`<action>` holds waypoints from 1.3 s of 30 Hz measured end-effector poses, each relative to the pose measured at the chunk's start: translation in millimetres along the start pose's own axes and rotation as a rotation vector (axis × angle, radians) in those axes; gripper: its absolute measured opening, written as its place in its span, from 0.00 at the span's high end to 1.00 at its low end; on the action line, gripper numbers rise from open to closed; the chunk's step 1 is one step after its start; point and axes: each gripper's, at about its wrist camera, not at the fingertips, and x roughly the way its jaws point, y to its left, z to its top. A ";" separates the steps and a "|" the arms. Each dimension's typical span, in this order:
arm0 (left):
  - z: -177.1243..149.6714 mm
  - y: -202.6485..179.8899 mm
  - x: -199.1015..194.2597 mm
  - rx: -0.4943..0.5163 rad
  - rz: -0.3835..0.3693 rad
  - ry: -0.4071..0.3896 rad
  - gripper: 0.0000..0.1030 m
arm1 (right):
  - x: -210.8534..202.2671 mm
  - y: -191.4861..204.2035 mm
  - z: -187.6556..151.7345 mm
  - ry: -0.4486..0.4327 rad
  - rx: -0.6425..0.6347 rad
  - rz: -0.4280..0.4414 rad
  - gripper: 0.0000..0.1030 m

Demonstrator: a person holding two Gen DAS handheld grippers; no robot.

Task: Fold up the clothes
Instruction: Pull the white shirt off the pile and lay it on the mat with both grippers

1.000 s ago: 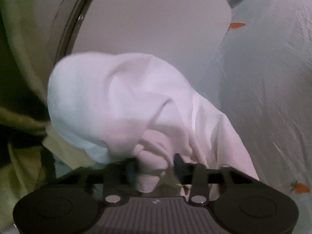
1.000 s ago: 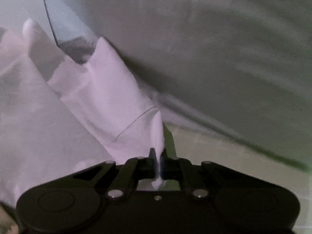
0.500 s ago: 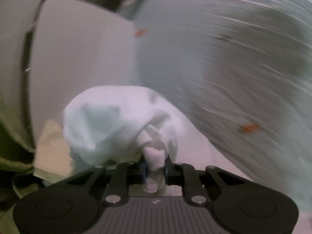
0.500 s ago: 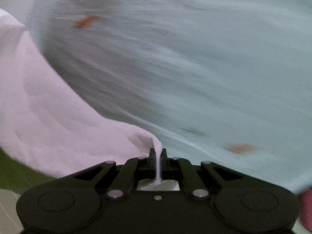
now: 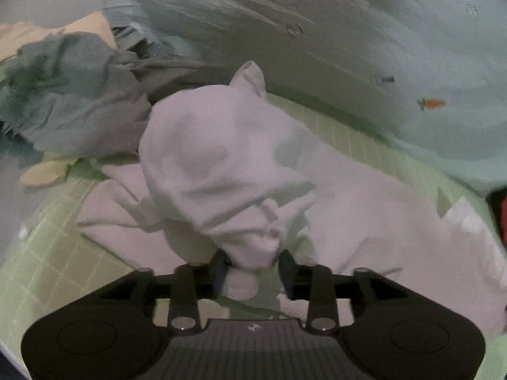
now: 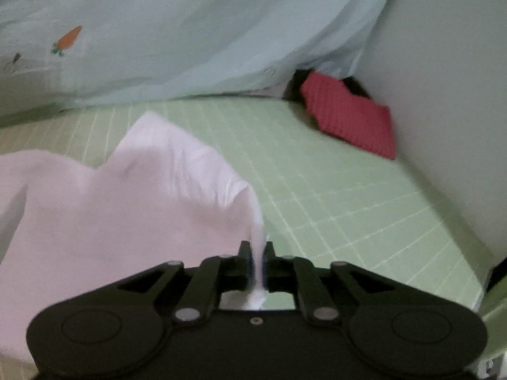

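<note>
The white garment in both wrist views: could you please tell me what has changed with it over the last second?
The white garment was carried from beside the pale wall down onto the green grid mat. The left gripper is opening around its bunched fold; the right gripper is beginning to open, cloth still between its fingers. The carrot-print sheet stays behind.

The left matte-black plastic two-finger gripper (image 5: pixel 252 269) has a ribbed grey centre panel bearing a small white mark, silver pivot screws and dark blue-tinted finger pads (image 5: pixel 218 267). The right matte-black plastic gripper (image 6: pixel 256 259) looks alike (plain centre, one small screw).
</note>
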 end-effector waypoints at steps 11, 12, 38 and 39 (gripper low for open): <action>12.2 2.8 -17.6 -0.175 0.131 -0.130 0.23 | 29.1 -1.5 23.0 -0.013 0.031 0.205 0.27; 13.5 5.0 -16.1 -0.184 0.139 -0.130 0.22 | 30.9 1.6 25.6 -0.015 0.022 0.207 0.27; 160.3 -92.4 27.9 0.009 -0.082 -0.354 0.87 | 61.4 -88.3 188.4 -0.403 0.243 -0.042 0.90; 142.4 -86.6 22.2 0.004 -0.063 -0.329 0.87 | 57.8 -101.0 173.4 -0.384 0.262 -0.045 0.90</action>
